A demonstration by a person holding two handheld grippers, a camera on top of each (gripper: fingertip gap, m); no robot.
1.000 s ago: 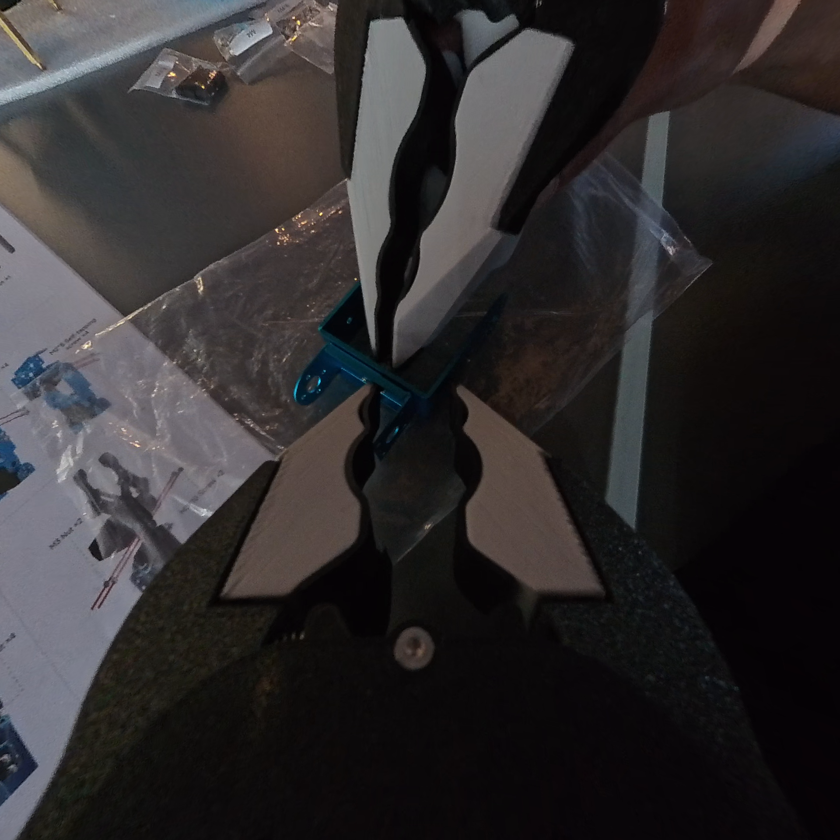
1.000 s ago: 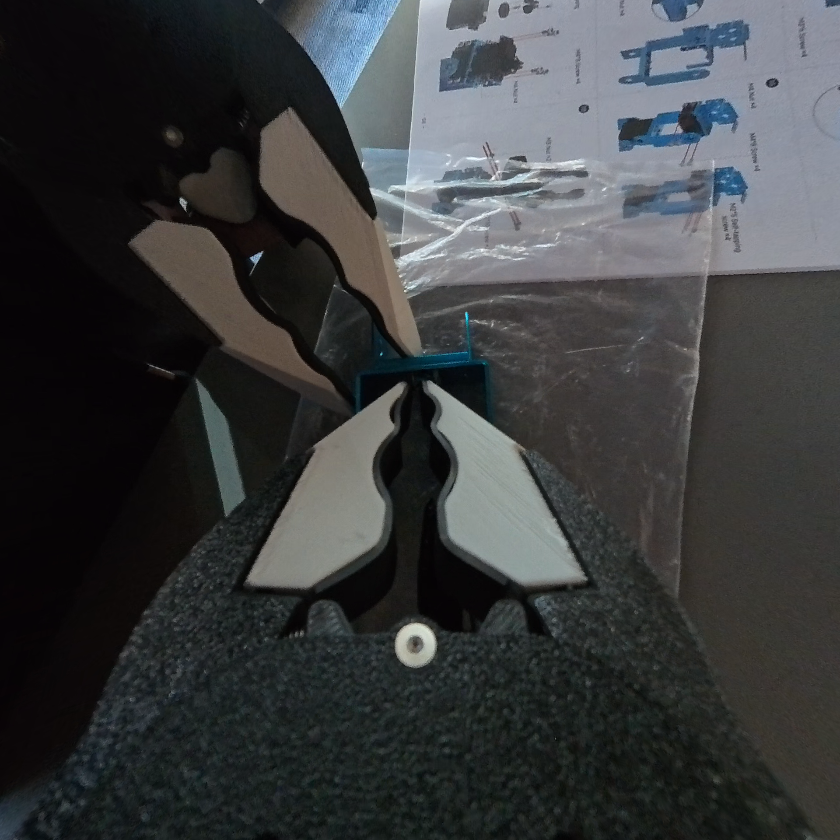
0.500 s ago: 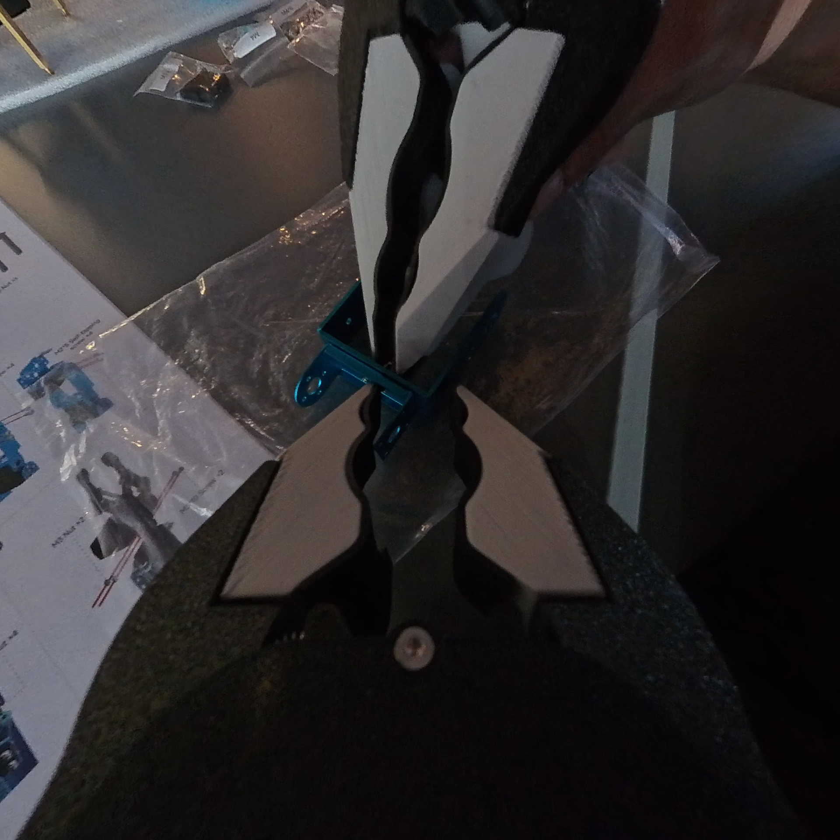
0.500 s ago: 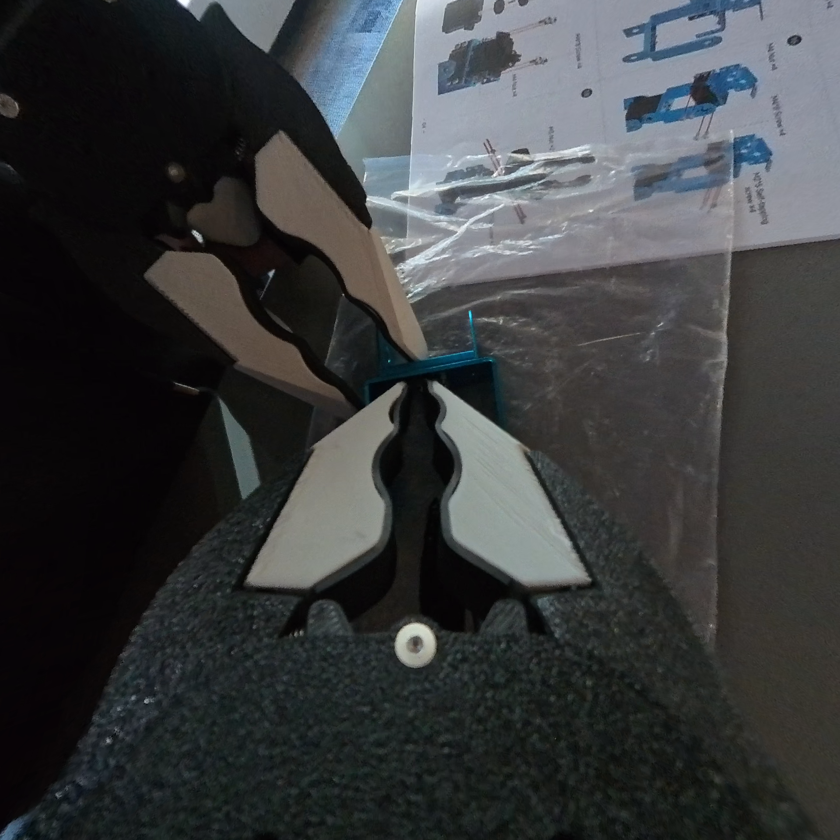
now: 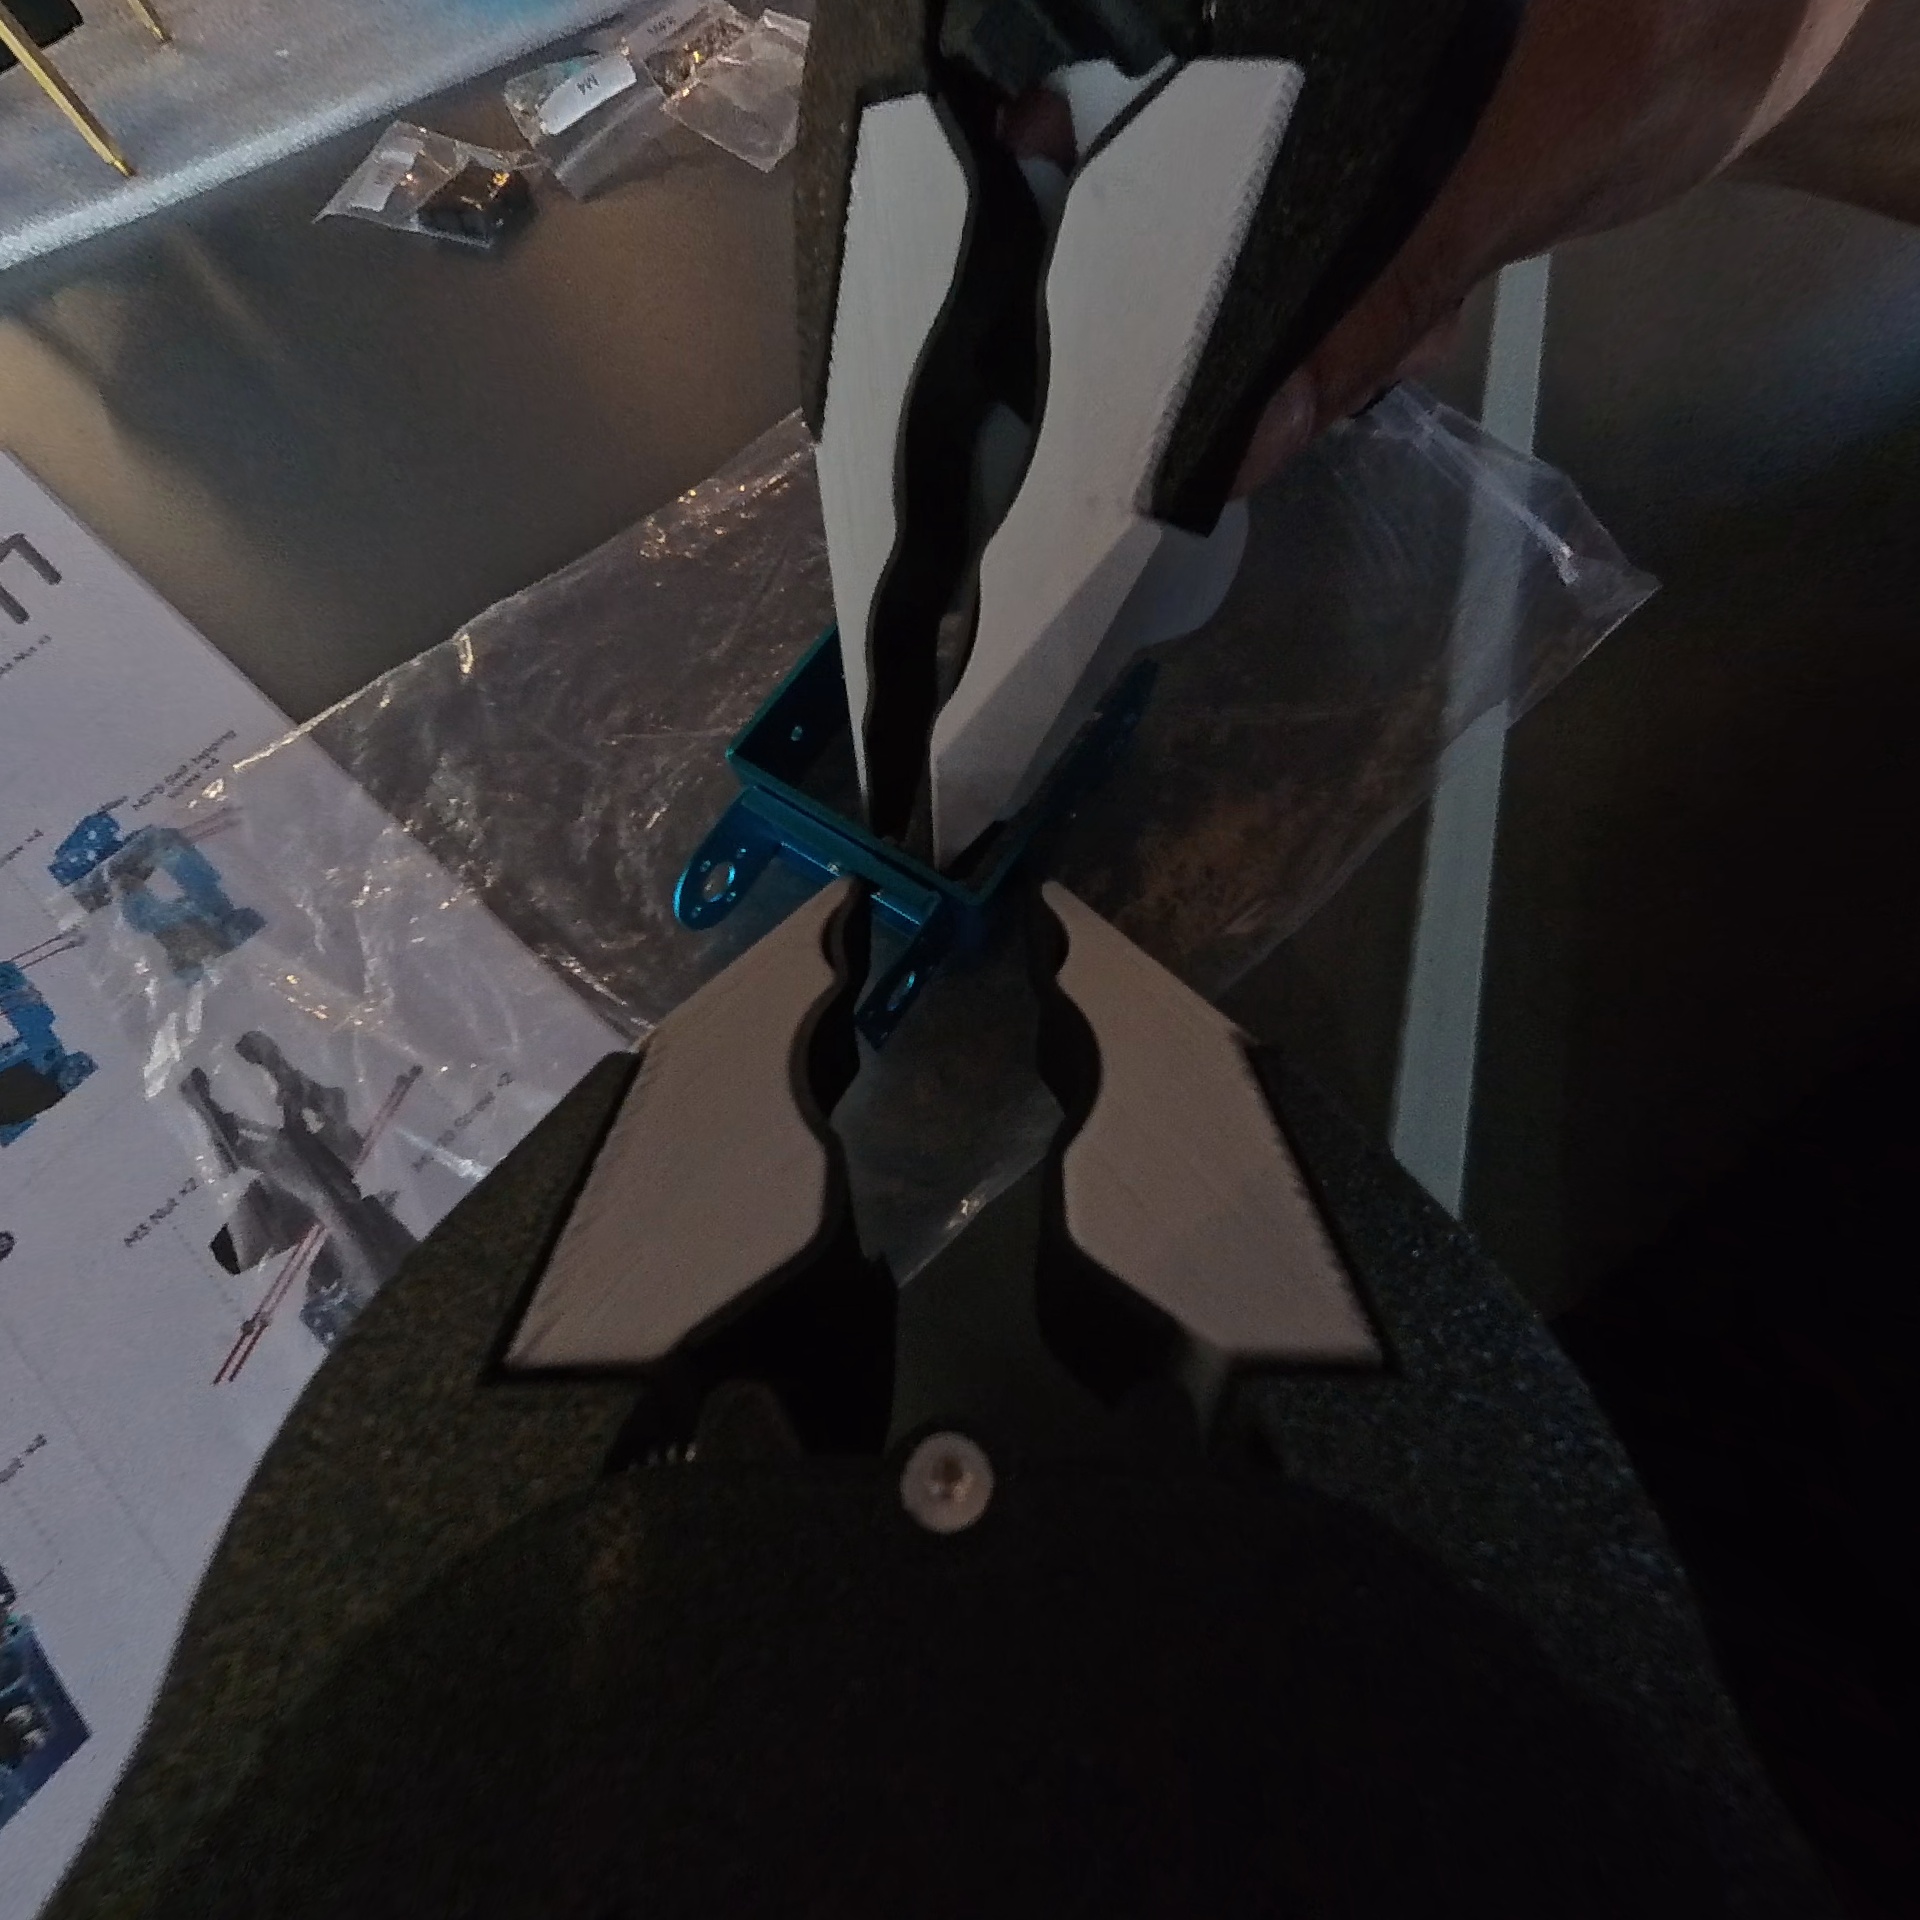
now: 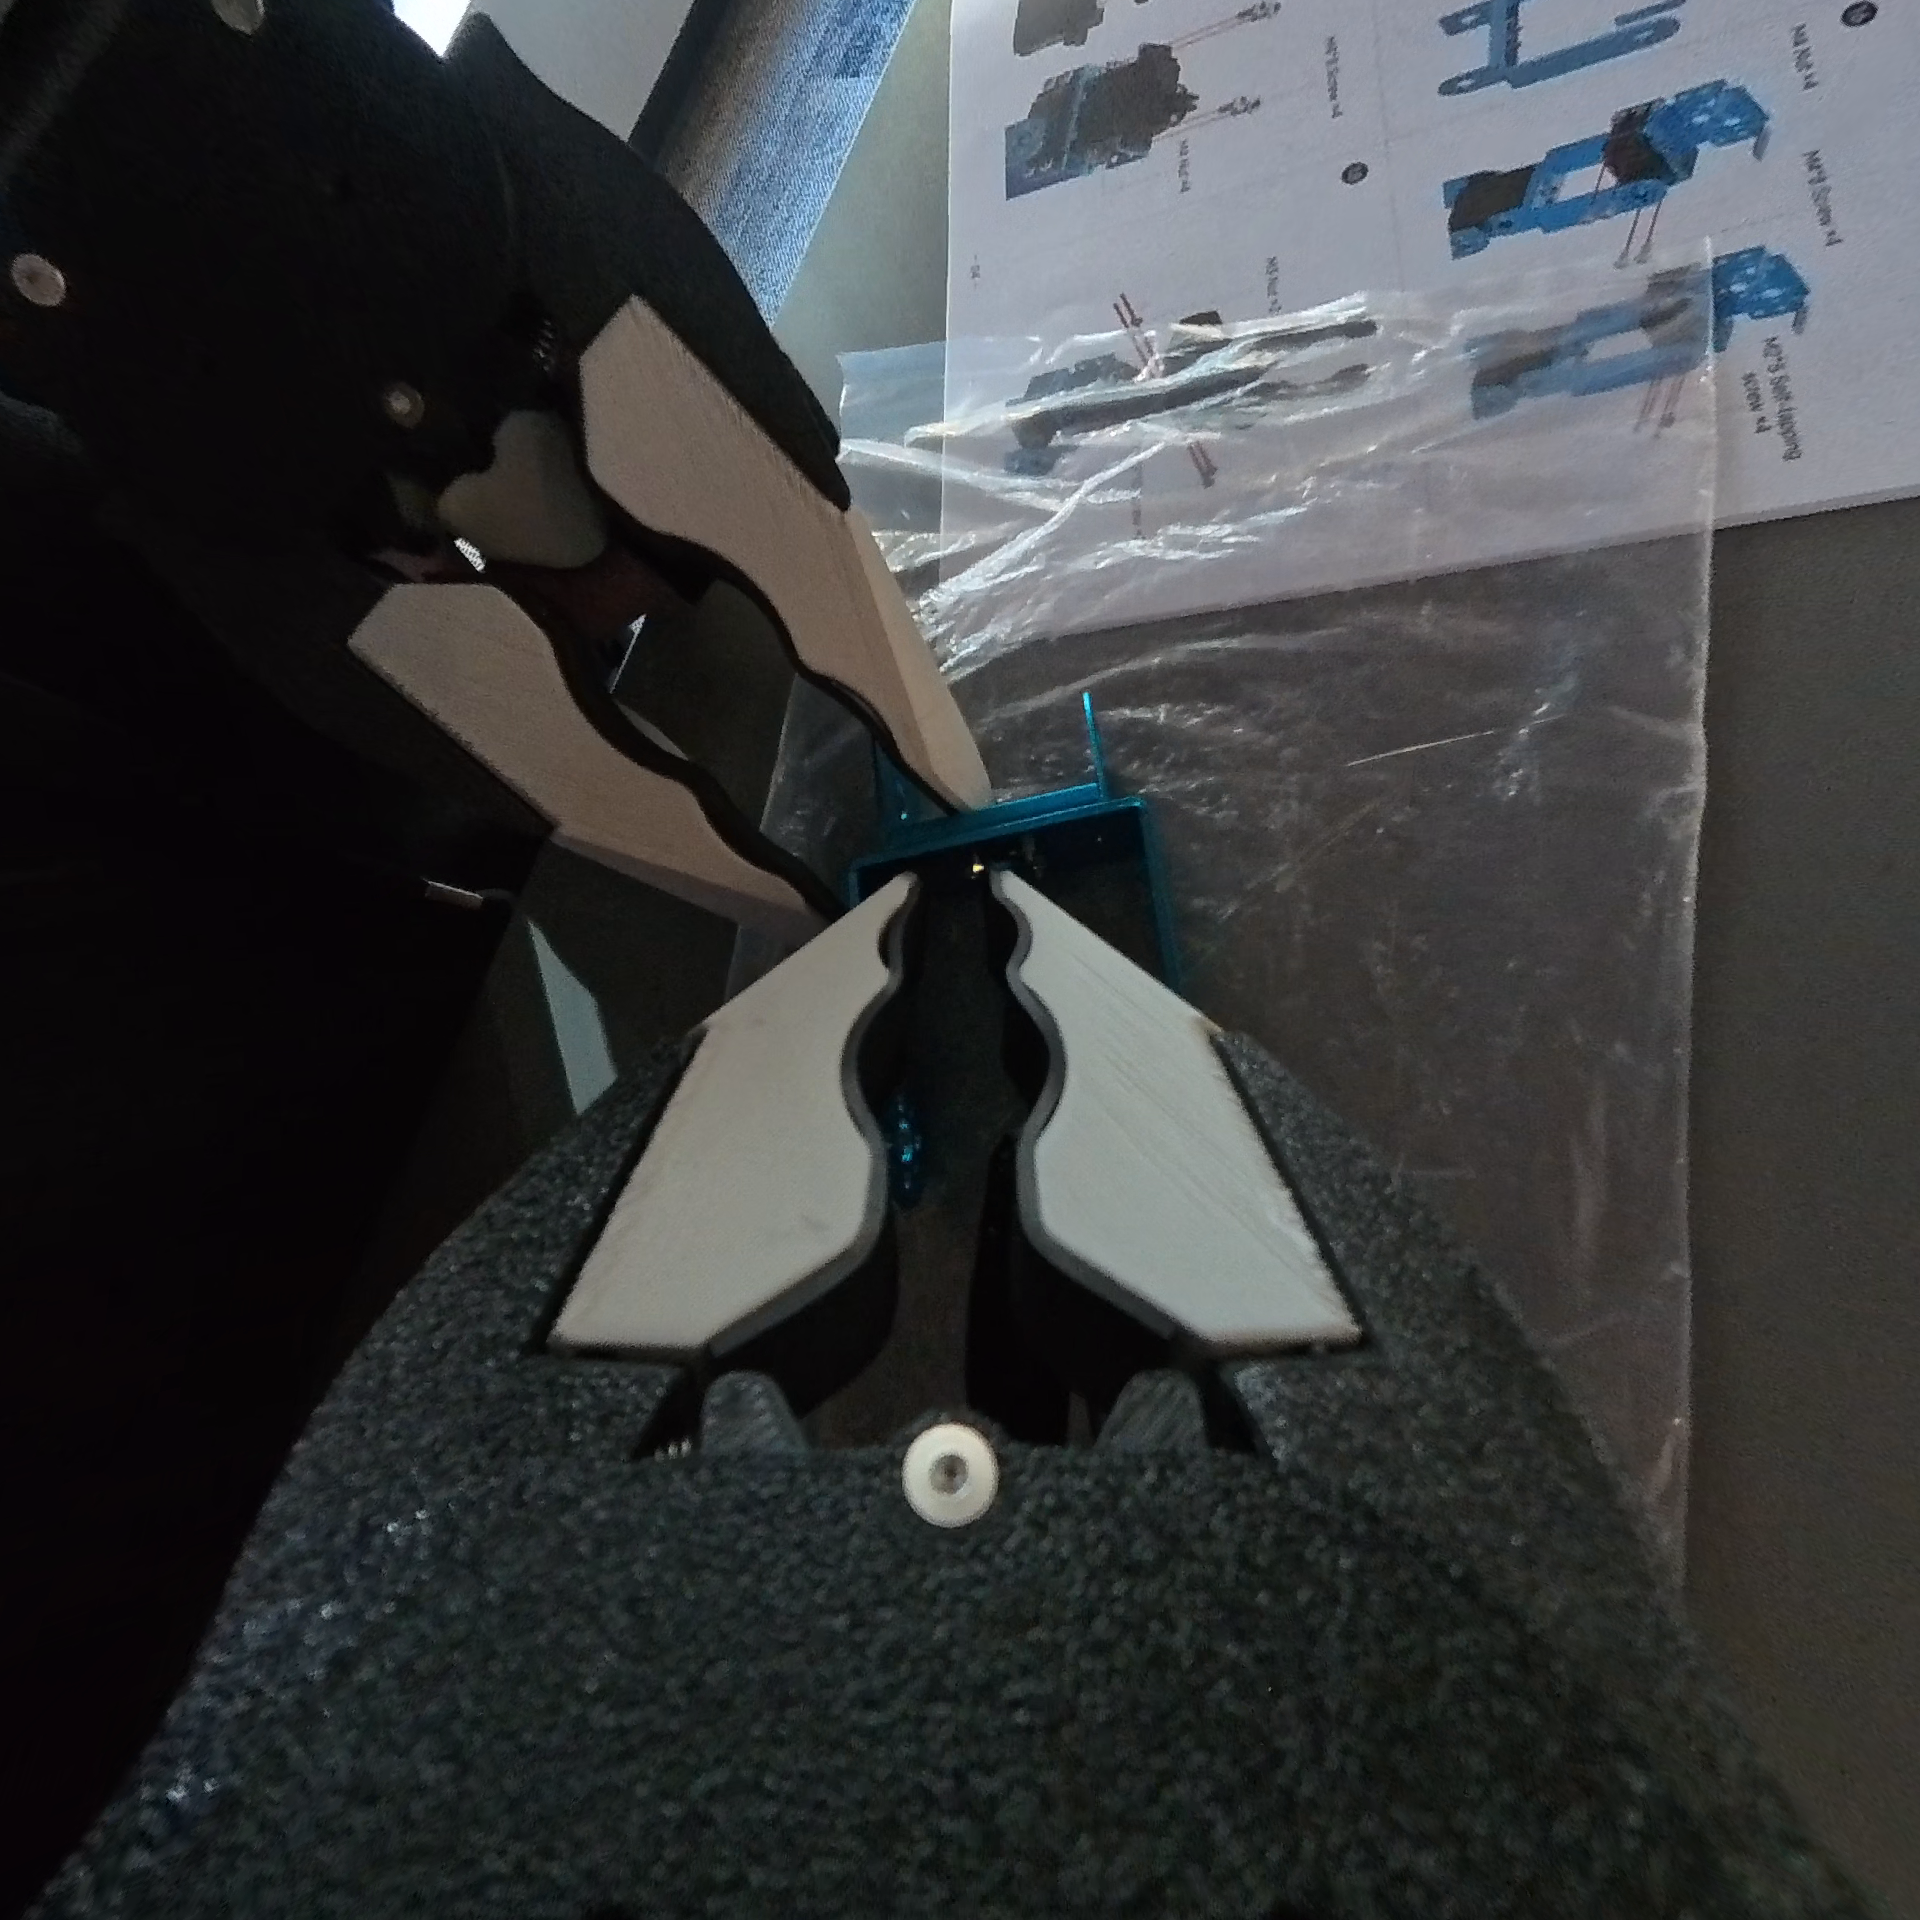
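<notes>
Grey tabletop (image 5: 364, 436); both tools pinch blue metal bracket (image 5: 790, 800) on clear bag (image 5: 582, 748)

place: hobby or electronics assembly workspace | surface (image 5: 436, 436): dim grey, smooth | printed assembly sheet (image 6: 1299, 260) with diagrams of blue brackets and screws | small clear bags of parts (image 5: 457, 192) at the far edge | blue metal bracket (image 5: 800, 821) on a clear plastic bag (image 6: 1455, 831)
</notes>
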